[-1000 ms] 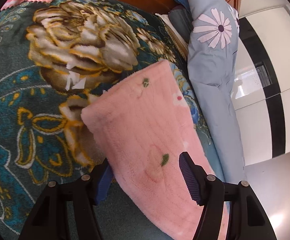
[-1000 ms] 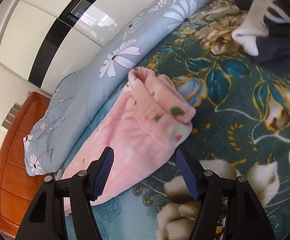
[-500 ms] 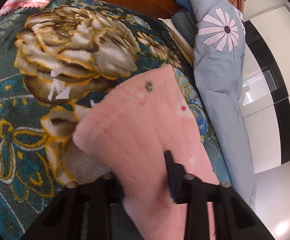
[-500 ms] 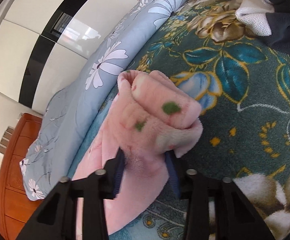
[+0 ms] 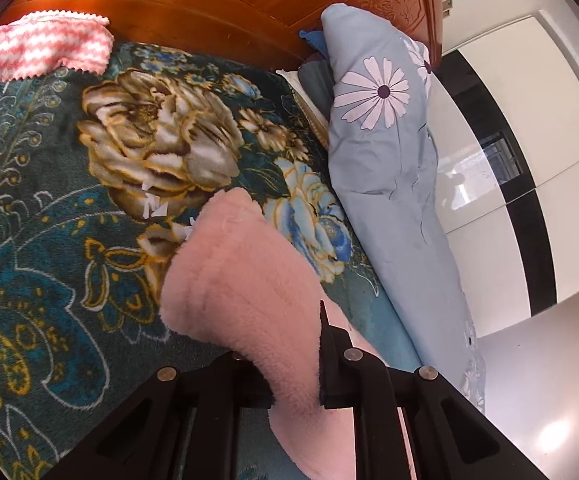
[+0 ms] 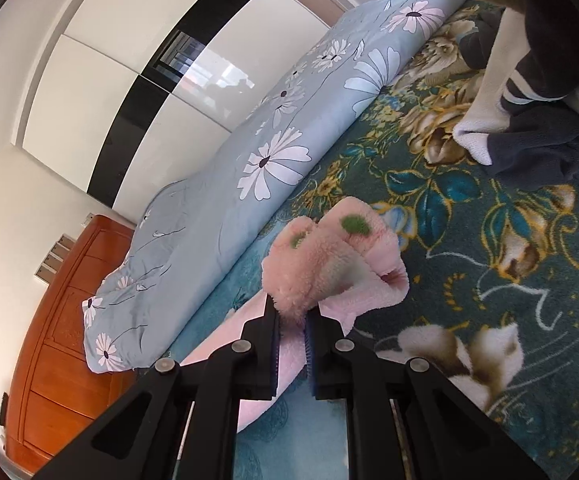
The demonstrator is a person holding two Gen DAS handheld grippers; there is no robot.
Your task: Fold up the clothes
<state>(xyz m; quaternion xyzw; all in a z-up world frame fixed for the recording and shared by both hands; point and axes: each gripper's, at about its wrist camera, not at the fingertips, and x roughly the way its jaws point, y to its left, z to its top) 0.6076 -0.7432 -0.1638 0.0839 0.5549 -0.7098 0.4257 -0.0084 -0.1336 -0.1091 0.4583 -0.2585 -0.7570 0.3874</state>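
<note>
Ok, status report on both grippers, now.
Left gripper shut on pink garment. Right gripper shut on its other end, bunched. Dark clothes lie beyond on blanket, clear of the fold.

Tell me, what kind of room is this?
Most likely a bedroom: a carved wooden headboard, a flowered blanket spread over the bed, a rolled blue quilt and glossy wardrobe doors.

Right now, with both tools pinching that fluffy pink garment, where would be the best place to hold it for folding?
At its two ends, one tool each. The pink garment lies long beside the blue quilt; its bunched end already sits between the right jaws. Come in low over the bed, along its length.
</note>
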